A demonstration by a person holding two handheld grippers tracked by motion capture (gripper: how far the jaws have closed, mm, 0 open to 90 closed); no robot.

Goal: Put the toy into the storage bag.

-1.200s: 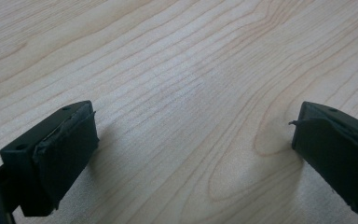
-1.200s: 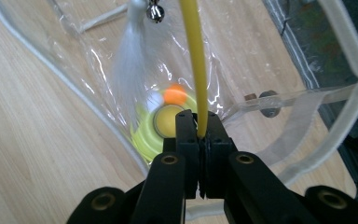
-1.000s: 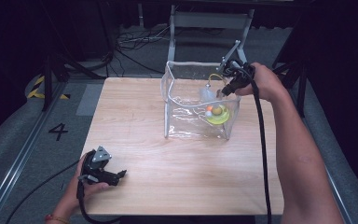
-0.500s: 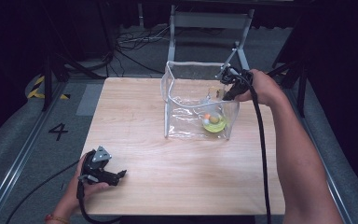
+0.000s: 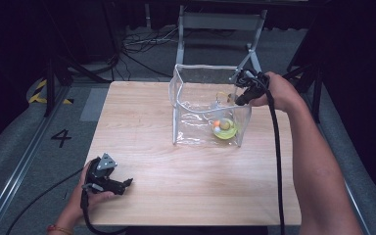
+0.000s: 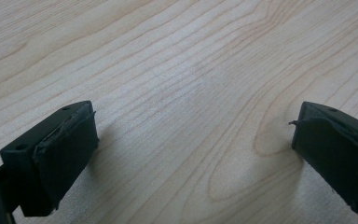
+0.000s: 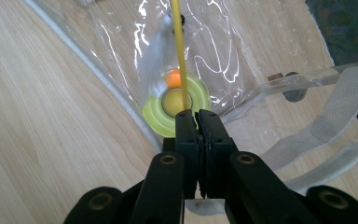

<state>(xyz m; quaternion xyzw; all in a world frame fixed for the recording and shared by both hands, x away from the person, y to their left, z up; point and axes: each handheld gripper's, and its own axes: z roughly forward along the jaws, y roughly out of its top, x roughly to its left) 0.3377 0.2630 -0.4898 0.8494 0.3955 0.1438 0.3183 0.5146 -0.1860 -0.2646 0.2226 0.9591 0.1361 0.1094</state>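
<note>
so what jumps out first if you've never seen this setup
A clear plastic bag stands open at the far side of the wooden table, with a lime-green toy at its bottom. The right gripper, poised over the bag's right edge, is shut on a thin yellow cord running down toward that toy. The left gripper rests open on bare wood near the front left corner.
</note>
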